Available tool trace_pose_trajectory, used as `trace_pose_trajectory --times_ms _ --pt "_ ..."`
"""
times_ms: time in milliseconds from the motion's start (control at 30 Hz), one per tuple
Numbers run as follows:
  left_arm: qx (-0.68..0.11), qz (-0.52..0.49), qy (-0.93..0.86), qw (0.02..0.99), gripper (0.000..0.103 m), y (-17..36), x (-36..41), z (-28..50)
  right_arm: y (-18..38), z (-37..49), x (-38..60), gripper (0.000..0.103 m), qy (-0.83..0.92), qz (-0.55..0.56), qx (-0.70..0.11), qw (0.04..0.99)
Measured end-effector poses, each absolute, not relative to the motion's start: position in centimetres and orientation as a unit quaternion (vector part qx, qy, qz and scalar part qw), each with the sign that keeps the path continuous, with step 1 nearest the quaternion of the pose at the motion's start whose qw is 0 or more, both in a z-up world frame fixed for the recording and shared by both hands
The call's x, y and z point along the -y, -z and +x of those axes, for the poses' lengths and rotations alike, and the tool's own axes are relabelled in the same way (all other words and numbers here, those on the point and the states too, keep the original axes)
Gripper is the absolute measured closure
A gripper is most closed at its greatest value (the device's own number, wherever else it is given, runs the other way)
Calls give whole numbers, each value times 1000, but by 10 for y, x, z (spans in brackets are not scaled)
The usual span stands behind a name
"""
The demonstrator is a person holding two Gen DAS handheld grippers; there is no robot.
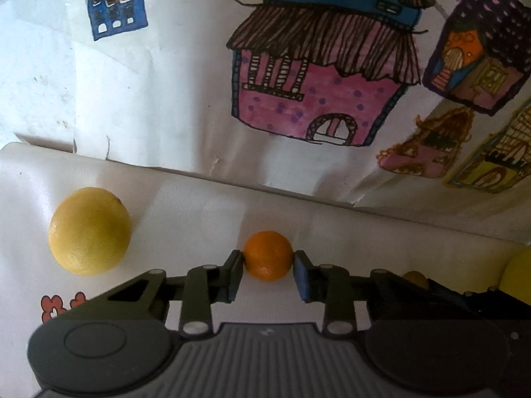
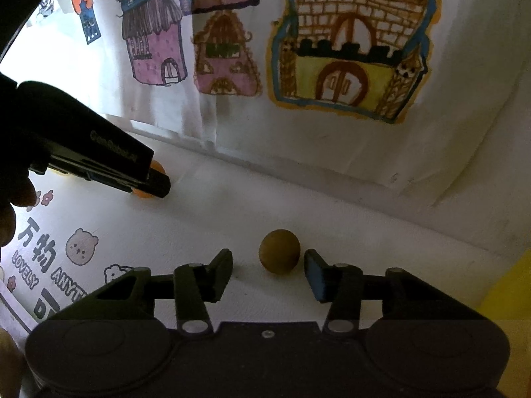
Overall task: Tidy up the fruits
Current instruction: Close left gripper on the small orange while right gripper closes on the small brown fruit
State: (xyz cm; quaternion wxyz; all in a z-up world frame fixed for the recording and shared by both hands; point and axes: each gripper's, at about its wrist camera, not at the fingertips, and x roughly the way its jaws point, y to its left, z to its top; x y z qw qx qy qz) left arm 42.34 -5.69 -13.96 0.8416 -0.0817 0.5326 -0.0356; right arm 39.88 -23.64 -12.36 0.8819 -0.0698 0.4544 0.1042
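Your left gripper (image 1: 268, 267): pads touching both sides of small round orange citrus (image 1: 268, 256) on white tabletop (image 1: 186, 219), clamped or nearly. Fruit likely light, firm, prone to roll; hold across widest middle, squeeze gently. Your right gripper (image 2: 268, 267): fingers apart, small brown round fruit (image 2: 279, 250) between tips, untouched. Large yellow lemon (image 1: 89, 231) shows only in left view; printed bear mat (image 2: 66, 248) only in right.
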Motion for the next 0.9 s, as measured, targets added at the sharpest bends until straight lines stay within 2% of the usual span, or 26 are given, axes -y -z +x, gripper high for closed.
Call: trace_pose_trajectory --times_ms 200,367,900 --pt "-532 -84 35 842 68 134 59 422 123 400 234 59 -101 -67 -452 884" --pt "-535 -83 40 840 68 136 60 417 123 404 235 75 -95 -69 -450 885" --pt "-540 -87 64 835 69 129 52 371 113 368 231 75 -100 -61 -449 886"
